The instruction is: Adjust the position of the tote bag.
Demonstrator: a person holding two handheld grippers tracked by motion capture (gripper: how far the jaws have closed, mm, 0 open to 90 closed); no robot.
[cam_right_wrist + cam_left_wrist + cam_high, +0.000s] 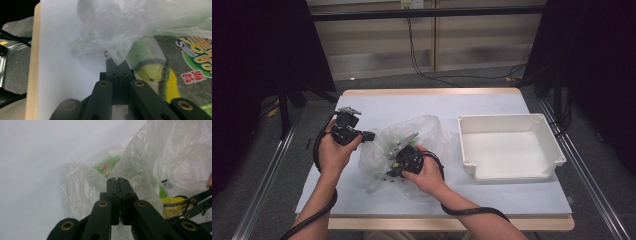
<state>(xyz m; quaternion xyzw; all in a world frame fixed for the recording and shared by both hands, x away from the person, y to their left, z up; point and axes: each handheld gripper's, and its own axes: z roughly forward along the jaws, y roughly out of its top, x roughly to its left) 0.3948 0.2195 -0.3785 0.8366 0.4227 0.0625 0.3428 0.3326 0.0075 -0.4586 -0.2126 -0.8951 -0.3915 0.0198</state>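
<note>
A crumpled clear plastic bag (pixel 422 132) lies mid-table, with green and yellow sponge packs (pixel 180 70) inside. My left gripper (pixel 371 135) comes in from the bag's left side. Its jaws are pressed together on a fold of the bag's film (pixel 82 185), and a green pack (pixel 107 166) shows through behind it. My right gripper (pixel 389 174) sits at the bag's near side, its jaws also closed with the film (pixel 110 37) caught at their tips (pixel 117 63). The right gripper's black linkage (pixel 197 203) appears beside a yellow sponge (pixel 172 206).
An empty white bin (pixel 512 118) stands to the right of the bag. The pale table top (pixel 422 102) has a wooden edge (pixel 32 75), and grey floor and metal rails lie beyond it.
</note>
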